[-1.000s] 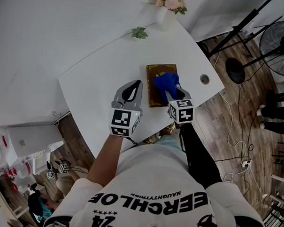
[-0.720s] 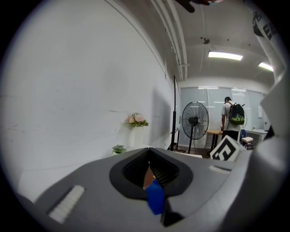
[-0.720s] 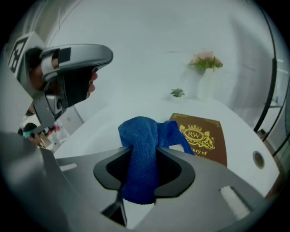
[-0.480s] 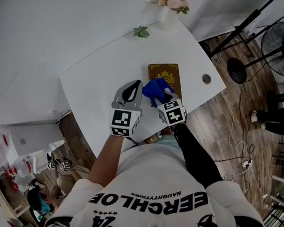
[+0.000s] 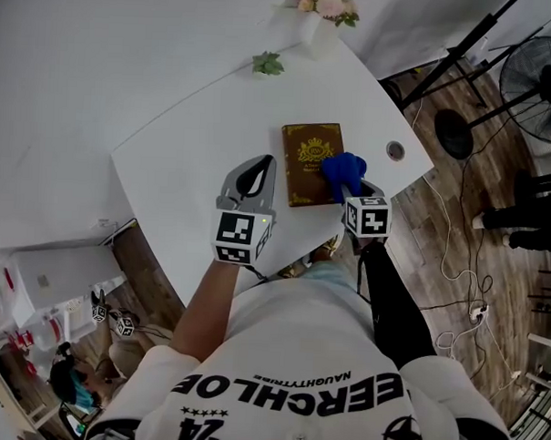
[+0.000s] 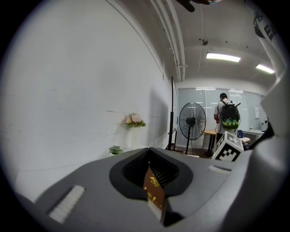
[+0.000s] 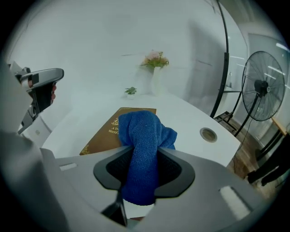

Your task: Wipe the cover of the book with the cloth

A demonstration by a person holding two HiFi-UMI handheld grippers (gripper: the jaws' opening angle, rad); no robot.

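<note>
A brown book [image 5: 305, 161] with a gold emblem lies flat on the white table [image 5: 197, 138]. My right gripper [image 5: 350, 183] is shut on a blue cloth [image 5: 343, 169], which rests on the book's near right edge. In the right gripper view the cloth [image 7: 142, 131] bulges out between the jaws of the right gripper [image 7: 144, 149], over the book [image 7: 102, 133]. My left gripper [image 5: 257, 173] sits on the table just left of the book, shut and holding nothing. In its own view, the left gripper [image 6: 149, 152] shows a sliver of the book [image 6: 153, 190] past its jaws.
A vase of pink flowers [image 5: 322, 21] and a small green plant [image 5: 269, 64] stand at the table's far end. A round cable hole [image 5: 396, 151] lies right of the book. On the floor to the right are a fan [image 5: 537, 75], stands and cables.
The right gripper swept the cloth left across the cover, then back to the book's right edge. The left gripper has stayed put.
</note>
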